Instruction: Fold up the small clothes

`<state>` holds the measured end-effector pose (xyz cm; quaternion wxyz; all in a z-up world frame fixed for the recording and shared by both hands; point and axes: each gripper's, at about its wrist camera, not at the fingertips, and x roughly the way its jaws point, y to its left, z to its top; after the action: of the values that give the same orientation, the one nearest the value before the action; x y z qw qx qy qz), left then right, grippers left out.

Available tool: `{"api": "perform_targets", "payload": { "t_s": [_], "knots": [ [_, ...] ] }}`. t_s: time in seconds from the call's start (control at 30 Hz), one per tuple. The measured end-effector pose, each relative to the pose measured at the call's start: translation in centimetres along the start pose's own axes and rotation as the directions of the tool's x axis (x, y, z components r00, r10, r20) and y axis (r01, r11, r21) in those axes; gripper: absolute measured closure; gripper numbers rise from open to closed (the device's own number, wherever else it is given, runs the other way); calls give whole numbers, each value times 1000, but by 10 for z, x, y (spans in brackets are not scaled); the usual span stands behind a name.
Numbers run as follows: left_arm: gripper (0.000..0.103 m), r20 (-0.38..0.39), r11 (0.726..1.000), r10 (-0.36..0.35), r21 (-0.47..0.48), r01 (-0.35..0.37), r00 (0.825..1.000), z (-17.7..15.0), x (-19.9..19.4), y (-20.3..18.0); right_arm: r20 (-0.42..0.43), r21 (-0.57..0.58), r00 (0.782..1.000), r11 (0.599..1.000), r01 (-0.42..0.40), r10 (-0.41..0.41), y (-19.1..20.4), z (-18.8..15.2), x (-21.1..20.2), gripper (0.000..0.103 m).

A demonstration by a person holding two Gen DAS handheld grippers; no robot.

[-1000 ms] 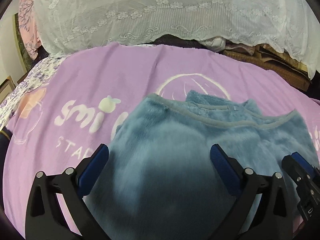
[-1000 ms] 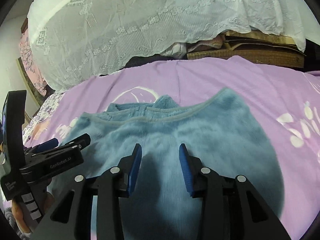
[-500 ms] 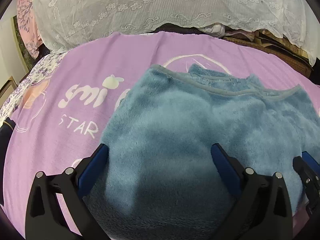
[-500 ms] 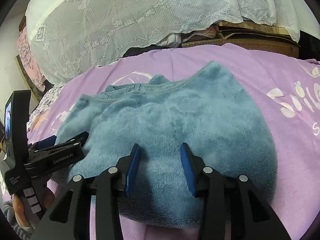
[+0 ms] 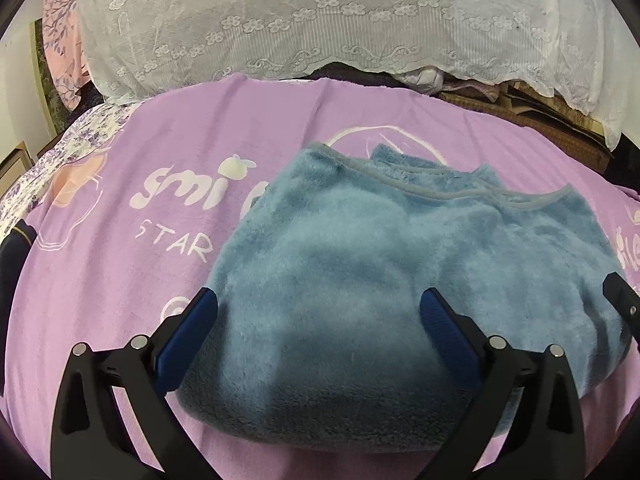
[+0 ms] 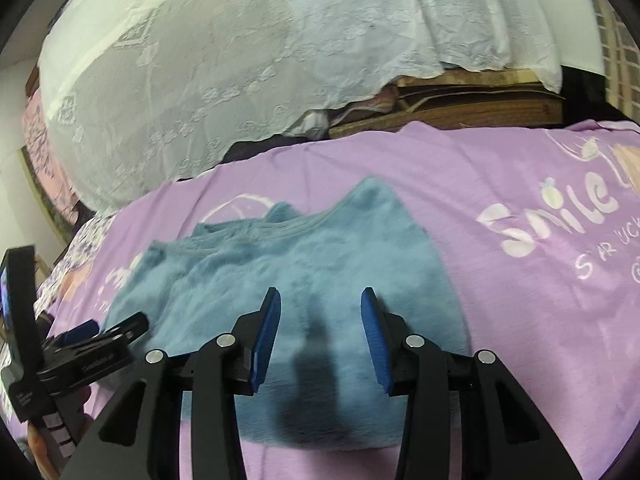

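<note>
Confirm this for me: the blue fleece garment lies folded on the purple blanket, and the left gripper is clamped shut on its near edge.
One thing is wrong. The left gripper is not clamped shut: in the left wrist view its jaws stand wide apart above the blue fleece garment, gripping nothing. The rest holds: the garment lies folded on the purple blanket.

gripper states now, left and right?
Left gripper: open wide, empty, above the blue fleece garment.
Right gripper: partly open, empty, above the same garment.
</note>
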<state>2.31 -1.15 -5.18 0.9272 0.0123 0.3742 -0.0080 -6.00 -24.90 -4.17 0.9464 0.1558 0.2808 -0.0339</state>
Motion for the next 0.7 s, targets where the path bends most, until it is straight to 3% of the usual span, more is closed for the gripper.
{"api": "perform_targets", "payload": {
  "t_s": [0.2, 0.43, 0.7],
  "knots": [
    [4, -40, 1000, 2, 8, -2, 999, -2, 16, -1, -58, -5, 998, 999, 32, -32, -5, -6, 18, 61],
    [4, -39, 1000, 7, 16, -7, 999, -3, 17, -2, -65, -29, 997, 999, 46, -48, -2, -8, 21, 58],
    [4, 29, 999, -17, 28, 16, 999, 3, -1, -7, -24, -24, 1000, 1000, 7, -8, 7, -6, 8, 58]
  ]
}}
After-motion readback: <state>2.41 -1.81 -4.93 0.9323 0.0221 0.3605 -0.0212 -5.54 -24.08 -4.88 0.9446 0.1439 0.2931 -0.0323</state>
